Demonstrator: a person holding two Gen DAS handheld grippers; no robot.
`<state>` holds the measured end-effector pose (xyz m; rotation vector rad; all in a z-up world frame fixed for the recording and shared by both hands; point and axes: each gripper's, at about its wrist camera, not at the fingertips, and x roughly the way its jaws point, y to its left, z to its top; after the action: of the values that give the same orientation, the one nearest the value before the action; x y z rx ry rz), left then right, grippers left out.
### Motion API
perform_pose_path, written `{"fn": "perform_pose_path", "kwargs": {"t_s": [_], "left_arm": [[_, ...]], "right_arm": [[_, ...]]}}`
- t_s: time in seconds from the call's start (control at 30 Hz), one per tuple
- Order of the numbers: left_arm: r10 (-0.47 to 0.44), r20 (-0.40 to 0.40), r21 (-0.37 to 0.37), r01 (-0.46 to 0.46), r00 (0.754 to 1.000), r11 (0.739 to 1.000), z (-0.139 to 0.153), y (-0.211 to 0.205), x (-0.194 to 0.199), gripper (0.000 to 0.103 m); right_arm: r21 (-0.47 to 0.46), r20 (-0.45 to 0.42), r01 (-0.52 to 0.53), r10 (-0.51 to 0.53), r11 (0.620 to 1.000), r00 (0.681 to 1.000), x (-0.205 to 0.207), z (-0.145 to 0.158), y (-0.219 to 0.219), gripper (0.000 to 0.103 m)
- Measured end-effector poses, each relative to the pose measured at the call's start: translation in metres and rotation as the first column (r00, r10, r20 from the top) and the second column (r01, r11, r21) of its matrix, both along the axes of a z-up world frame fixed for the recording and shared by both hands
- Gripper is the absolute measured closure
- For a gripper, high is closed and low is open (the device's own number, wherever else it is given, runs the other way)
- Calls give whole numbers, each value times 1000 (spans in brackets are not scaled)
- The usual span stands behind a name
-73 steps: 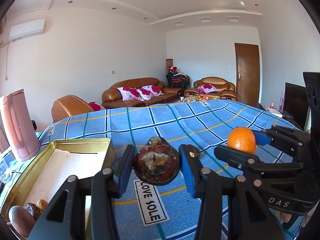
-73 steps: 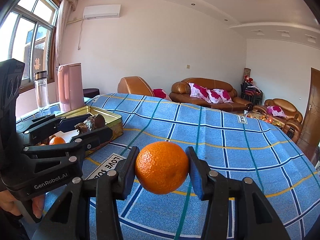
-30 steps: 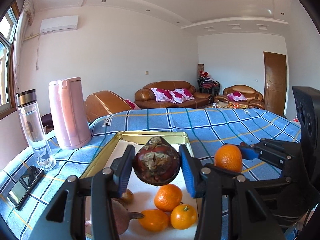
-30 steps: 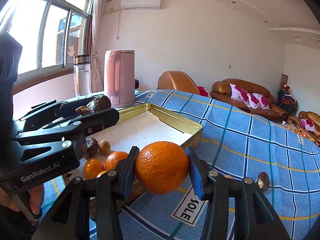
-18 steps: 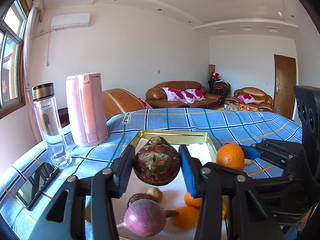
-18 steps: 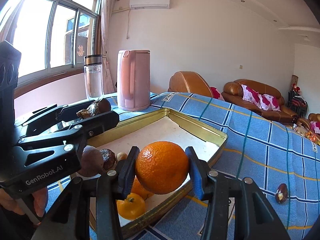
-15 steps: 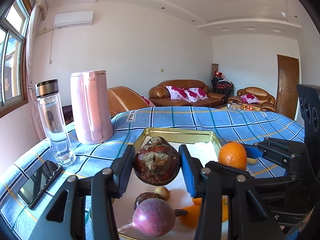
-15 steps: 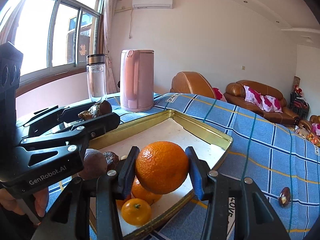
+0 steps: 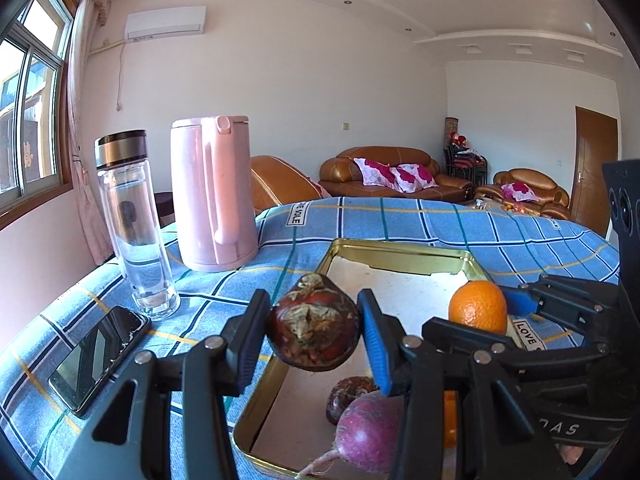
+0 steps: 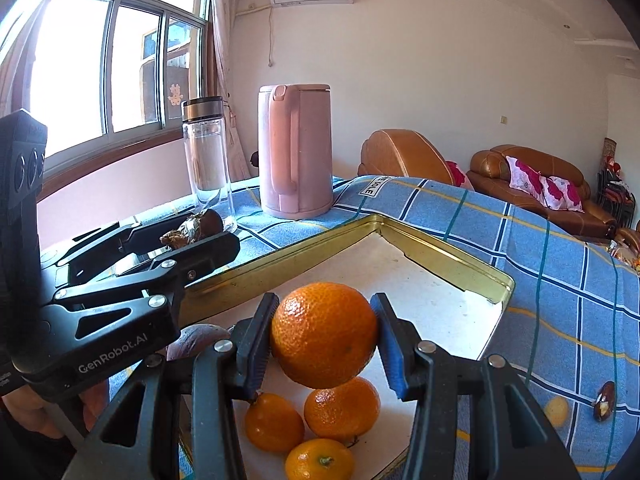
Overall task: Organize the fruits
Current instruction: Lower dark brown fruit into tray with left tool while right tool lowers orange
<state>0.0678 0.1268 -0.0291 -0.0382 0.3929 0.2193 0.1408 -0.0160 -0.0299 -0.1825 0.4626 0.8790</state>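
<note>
Above the gold tray [image 10: 448, 268], the orange [image 10: 324, 334] sits clenched in the right hand-held gripper [image 10: 324, 340] (firm rind, light, likely to roll; best held across its middle), while left of it the left hand-held gripper [image 9: 312, 328] grasps a brittle-shelled mangosteen [image 9: 314, 322]

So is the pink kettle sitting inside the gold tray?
No, the pink kettle stands on the blue checked cloth beyond the gold tray, beside the glass bottle.

Each wrist camera looked forward along its own fingers, tilted slightly down, close over the gold tray [image 9: 396, 258] [image 10: 436, 256]; both shared the pink kettle [image 9: 212, 196] [image 10: 296, 152] at eleven o'clock.
</note>
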Motion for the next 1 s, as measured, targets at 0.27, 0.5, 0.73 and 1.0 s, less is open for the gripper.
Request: {"fn": "perform_pose_path", "kwargs": {"t_s": [0.27, 0.5, 0.73, 1.0], "left_arm": [[8, -60, -2, -8, 998, 1000, -10, 7, 8, 56], [-25, -113, -14, 24, 993, 1000, -15, 8, 16, 56], [-56, -173, -36, 51, 983, 998, -21, 10, 26, 56], [-65, -197, -41, 58, 978, 997, -24, 12, 28, 56]], "right_arm": [[-33, -47, 6, -8, 999, 999, 6, -7, 13, 54], [-61, -84, 13, -18, 998, 996, 11, -10, 15, 54], [-90, -105, 5, -14, 996, 994, 13, -15, 17, 53], [-116, -134, -31, 16, 993, 991, 13, -26, 21, 53]]}}
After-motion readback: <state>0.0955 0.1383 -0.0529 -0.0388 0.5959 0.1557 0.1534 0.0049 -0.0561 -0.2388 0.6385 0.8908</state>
